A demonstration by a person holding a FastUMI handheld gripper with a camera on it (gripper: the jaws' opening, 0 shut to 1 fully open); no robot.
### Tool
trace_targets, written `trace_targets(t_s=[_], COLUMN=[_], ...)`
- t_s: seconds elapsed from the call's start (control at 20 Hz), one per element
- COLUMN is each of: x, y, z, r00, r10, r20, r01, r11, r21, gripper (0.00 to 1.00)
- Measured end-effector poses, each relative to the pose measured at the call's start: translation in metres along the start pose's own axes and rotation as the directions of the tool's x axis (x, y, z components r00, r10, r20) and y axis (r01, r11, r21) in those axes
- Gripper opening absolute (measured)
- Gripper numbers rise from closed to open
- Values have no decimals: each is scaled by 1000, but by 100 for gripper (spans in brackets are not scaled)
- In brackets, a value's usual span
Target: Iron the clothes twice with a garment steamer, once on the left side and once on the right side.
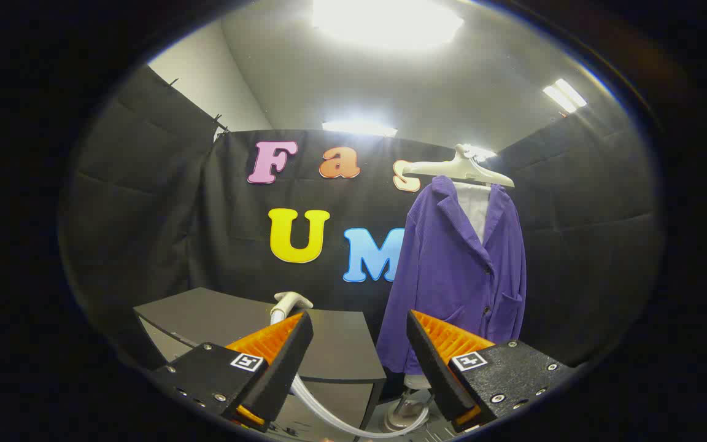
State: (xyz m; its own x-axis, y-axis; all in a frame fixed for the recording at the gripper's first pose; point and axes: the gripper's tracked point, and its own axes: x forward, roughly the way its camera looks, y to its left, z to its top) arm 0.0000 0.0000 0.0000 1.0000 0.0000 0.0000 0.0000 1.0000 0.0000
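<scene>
Just beyond the spread claw (359,334), steamer head (290,301) on table (206,316).

Rides on the claw (359,362), looking forward along its two spread fingers with nothing between them. Faces the booth's back wall head-on and tilts somewhat upward, taking in the ceiling lights (384,21) overhead. Sits low, about level with the top of the counter (335,347), just short of its near edge. Looks past the counter's right edge to the purple jacket (458,270) on its hanger (458,169), which hangs a little way beyond the fingers.
</scene>
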Motion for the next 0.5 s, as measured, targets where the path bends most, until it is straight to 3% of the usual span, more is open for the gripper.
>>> trace_targets(t_s=[0.5], x=[7], y=[6], z=[-17], r00=[999], r10=[-30], r20=[-19], r01=[30], r11=[999], r21=[-31], gripper=[95])
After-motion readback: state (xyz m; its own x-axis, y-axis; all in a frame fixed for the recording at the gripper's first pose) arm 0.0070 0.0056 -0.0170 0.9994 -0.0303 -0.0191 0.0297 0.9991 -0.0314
